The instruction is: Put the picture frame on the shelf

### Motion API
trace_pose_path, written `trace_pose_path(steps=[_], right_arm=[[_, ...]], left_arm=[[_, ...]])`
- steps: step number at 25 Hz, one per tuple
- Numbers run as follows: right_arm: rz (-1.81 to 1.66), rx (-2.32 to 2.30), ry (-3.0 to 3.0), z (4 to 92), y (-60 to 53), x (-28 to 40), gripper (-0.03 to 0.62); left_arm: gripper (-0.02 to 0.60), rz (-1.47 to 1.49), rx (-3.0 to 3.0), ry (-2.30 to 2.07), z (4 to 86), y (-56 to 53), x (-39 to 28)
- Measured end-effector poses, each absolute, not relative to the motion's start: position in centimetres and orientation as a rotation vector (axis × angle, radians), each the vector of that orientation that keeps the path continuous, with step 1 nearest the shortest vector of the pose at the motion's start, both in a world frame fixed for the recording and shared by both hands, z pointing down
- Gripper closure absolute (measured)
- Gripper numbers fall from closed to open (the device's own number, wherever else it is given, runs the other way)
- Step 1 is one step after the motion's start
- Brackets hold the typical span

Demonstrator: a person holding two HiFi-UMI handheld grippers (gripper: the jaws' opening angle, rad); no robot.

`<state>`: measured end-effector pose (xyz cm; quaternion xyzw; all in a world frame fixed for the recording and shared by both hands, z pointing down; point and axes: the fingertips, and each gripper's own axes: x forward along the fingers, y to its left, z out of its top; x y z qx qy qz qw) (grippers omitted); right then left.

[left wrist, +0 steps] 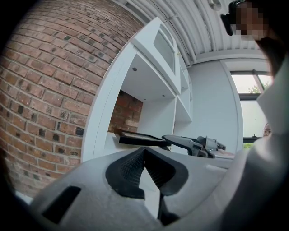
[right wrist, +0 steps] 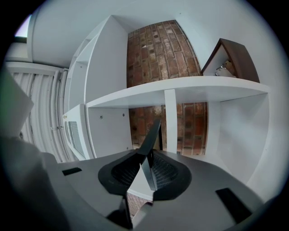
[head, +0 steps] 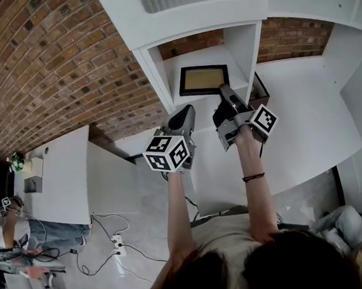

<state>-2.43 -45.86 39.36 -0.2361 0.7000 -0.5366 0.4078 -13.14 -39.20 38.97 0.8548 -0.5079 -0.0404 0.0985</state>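
The picture frame (head: pixel 203 79), black with a tan middle, is inside a cubby of the white shelf unit (head: pixel 156 73). My right gripper (head: pixel 222 92) is shut on its near right edge. In the right gripper view the frame (right wrist: pixel 152 135) shows edge-on, pinched between the pads. My left gripper (head: pixel 186 113) hangs just left of it, in front of the cubby, shut and holding nothing. In the left gripper view the frame (left wrist: pixel 137 137) lies nearly level above the cubby floor, with the right gripper (left wrist: pixel 192 144) on its right end.
A brown house-shaped wooden box (head: pixel 260 90) stands in the compartment to the right, and also shows in the right gripper view (right wrist: pixel 232 56). Brick wall (head: pixel 48 64) lies behind and to the left. A white table (head: pixel 64 176) is at the left, with cables and a power strip (head: pixel 118 243) on the floor.
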Motion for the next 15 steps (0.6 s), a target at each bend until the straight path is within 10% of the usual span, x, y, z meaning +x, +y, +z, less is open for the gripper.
trace_pose_path(steps=[15], right_arm=[[-1.397,-0.640,1.766,40.4,-46.3,-2.6,0.519]], left_arm=[[0.571,-0.119,2.519,-1.502,39.4,-40.0,-12.6]])
